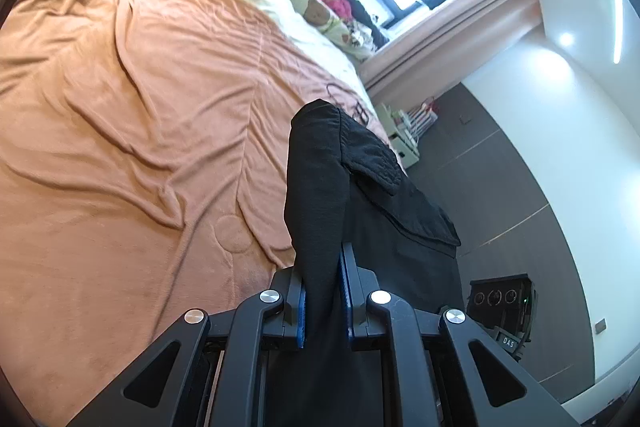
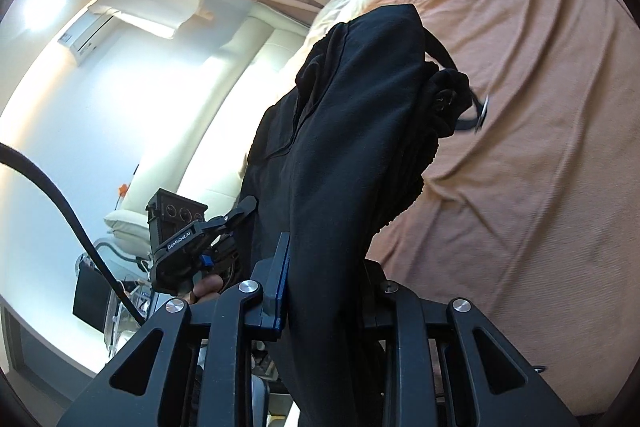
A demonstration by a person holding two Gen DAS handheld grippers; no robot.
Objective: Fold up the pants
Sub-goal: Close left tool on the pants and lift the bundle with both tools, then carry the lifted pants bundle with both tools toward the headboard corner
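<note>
Black pants [image 1: 320,195] are held up over an orange blanket [image 1: 132,115], pinched between the nearly closed blue pads of the left gripper [image 1: 325,291] and likewise clamped in the narrowly parted jaws of the right gripper [image 2: 320,279], whose right finger is hidden by the cloth. In the right wrist view the left gripper [image 2: 236,223] is seen beside the pants, marked "GenRobot.AI", with a hand [image 2: 206,287] beneath it, while a belt ring [image 2: 482,113] hangs from the waistband. In the left wrist view a small label [image 1: 509,342] reading "DAS" is seen on a dark device [image 1: 500,297] by the wall
</note>
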